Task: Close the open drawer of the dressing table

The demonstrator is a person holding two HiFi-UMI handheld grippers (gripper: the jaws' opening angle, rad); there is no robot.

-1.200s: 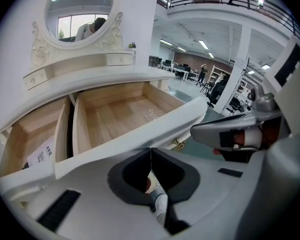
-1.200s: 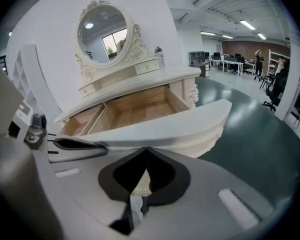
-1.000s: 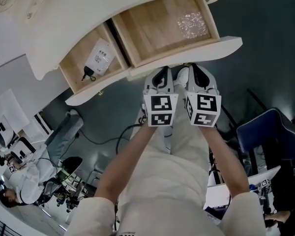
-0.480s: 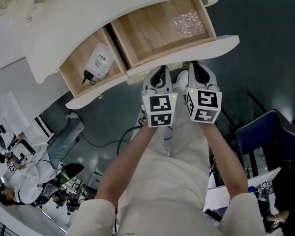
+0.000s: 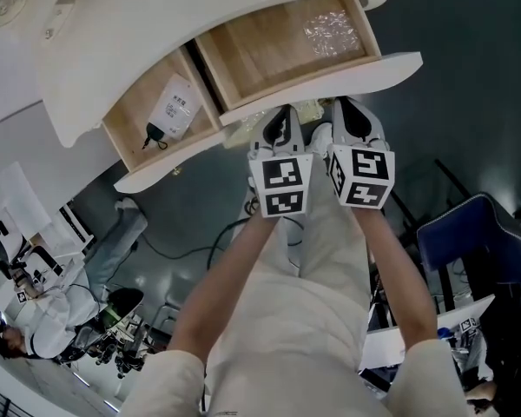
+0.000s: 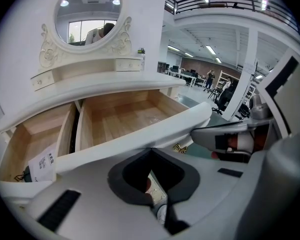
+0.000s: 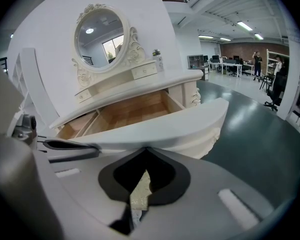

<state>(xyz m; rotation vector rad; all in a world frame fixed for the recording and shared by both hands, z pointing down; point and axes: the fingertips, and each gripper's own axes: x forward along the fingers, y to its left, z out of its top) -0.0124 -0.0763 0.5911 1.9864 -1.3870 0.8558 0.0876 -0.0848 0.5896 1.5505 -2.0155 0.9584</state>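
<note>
You hold the left gripper [image 5: 284, 127] and right gripper [image 5: 353, 118] side by side at the middle of the drawer front [image 5: 365, 66], each with jaws together on nothing. The drawer [image 5: 278, 50] stands pulled out past the front edge of the dressing table [image 5: 113, 24]. Closed jaws likely serve as blunt pushers, and the paired placement should drive it in square.

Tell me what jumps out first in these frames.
The wide drawer of the white dressing table stands pulled out at the top of the head view, bare wood showing inside. A white packet lies in its compartment at picture left and crinkled clear plastic in the one at picture right. Just below the drawer's curved front, the left gripper and right gripper sit side by side.
</note>
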